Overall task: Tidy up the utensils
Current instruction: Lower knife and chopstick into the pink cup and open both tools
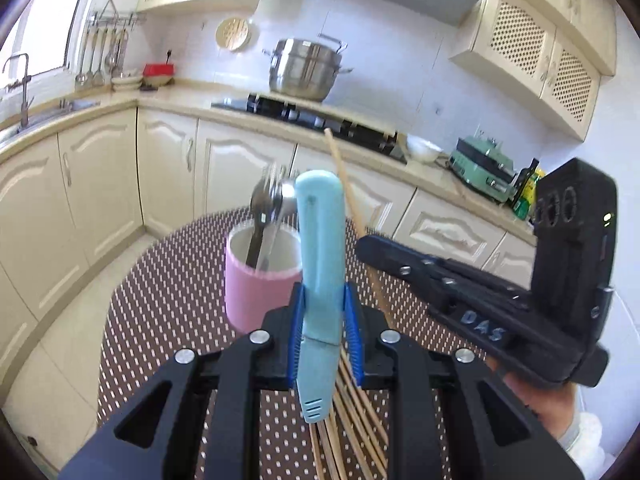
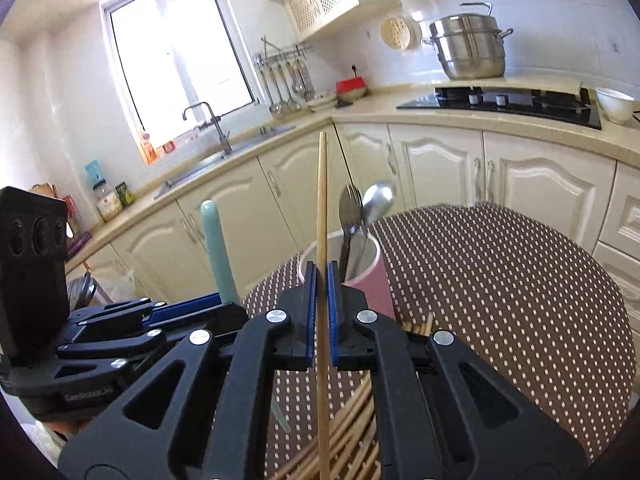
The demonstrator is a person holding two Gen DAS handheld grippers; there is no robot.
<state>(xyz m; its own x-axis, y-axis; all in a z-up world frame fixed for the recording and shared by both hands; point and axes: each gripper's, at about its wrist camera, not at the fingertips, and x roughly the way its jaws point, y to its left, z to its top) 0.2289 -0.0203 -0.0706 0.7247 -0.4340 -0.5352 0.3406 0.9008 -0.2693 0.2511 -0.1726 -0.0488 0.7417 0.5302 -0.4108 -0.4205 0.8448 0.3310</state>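
My left gripper (image 1: 325, 312) is shut on a light blue handled utensil (image 1: 320, 248), held upright just in front of the pink cup (image 1: 256, 296). The cup holds a metal fork (image 1: 262, 204) and spoon (image 1: 285, 196). My right gripper (image 2: 321, 292) is shut on a single wooden chopstick (image 2: 322, 208), upright, close in front of the pink cup (image 2: 376, 280) with its fork (image 2: 349, 204) and spoon (image 2: 379, 196). A pile of wooden chopsticks (image 2: 352, 424) lies on the dotted table below both grippers; it also shows in the left wrist view (image 1: 356, 412).
The round table with a brown dotted cloth (image 2: 500, 288) stands in a kitchen. Cream cabinets (image 2: 432, 164), a sink (image 2: 208, 160), a black hob (image 2: 500, 104) and a steel pot (image 2: 468, 44) lie behind. The other gripper's body (image 1: 500, 292) is at the right.
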